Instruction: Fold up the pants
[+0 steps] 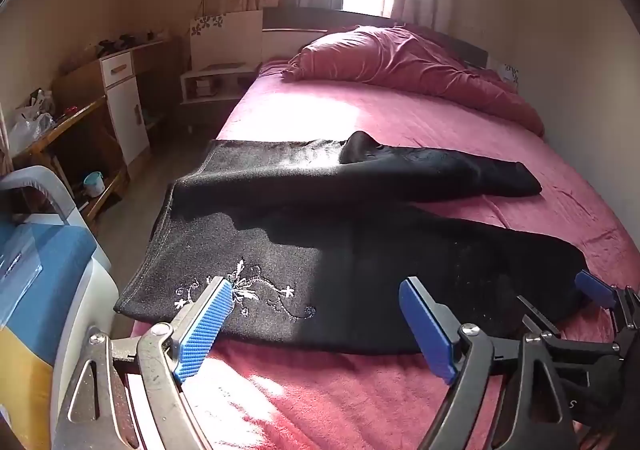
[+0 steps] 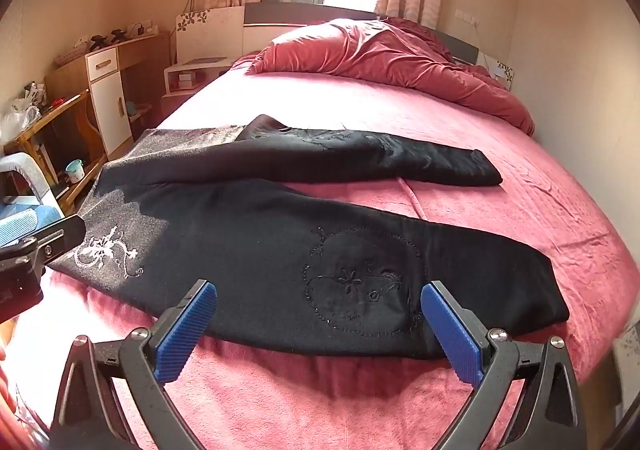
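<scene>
Black pants (image 1: 320,250) lie spread across a pink bed (image 1: 320,390), waistband at the left edge, both legs running right. White floral embroidery (image 1: 244,290) marks the near hip. The far leg (image 2: 380,158) angles away from the near leg (image 2: 360,270). My left gripper (image 1: 316,326) is open and empty, just above the near edge of the pants at the hip. My right gripper (image 2: 320,330) is open and empty, over the near leg's near edge. Its blue pad also shows in the left wrist view (image 1: 594,288).
A rumpled pink duvet and pillow (image 1: 400,58) lie at the bed's head. A wall runs along the right side. Left of the bed are a blue and white box (image 1: 44,290), a wooden desk (image 1: 60,130) and a white cabinet (image 1: 124,98).
</scene>
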Demonstrator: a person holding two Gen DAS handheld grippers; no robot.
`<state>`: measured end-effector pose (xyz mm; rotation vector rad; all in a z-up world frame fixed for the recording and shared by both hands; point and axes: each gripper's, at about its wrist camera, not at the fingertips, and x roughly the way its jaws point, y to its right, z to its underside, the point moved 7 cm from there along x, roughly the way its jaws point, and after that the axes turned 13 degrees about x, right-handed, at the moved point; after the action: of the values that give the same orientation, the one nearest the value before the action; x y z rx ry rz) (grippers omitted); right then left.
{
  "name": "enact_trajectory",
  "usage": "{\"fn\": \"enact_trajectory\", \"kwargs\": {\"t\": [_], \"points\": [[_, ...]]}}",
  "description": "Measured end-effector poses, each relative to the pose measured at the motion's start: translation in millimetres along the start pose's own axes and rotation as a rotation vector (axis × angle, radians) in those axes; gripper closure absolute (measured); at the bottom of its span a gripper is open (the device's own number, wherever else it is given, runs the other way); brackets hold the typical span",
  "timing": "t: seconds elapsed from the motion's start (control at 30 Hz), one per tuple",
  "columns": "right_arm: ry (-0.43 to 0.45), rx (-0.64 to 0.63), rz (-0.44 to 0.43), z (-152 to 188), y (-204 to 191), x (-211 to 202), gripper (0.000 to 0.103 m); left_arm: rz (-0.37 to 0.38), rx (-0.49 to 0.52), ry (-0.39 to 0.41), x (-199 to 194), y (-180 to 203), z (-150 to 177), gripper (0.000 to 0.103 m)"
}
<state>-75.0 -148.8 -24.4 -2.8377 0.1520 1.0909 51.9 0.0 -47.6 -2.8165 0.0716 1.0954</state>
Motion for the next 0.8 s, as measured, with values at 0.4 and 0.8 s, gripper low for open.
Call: {"fn": "enact_trajectory", "kwargs": {"t": [0.4,0.8], "points": [[-0.002,-0.018,0.001,1.3,-3.6,0.3,0.0,0.005,-0.01,-0.011,0.3,-2.1,5.8,0.015],[-0.057,0.023,-0.002,12.1,5.5,12.2,0.0,-0.042,0.009,-0.052,7.8,-6.0,11.0,0.015]]}}
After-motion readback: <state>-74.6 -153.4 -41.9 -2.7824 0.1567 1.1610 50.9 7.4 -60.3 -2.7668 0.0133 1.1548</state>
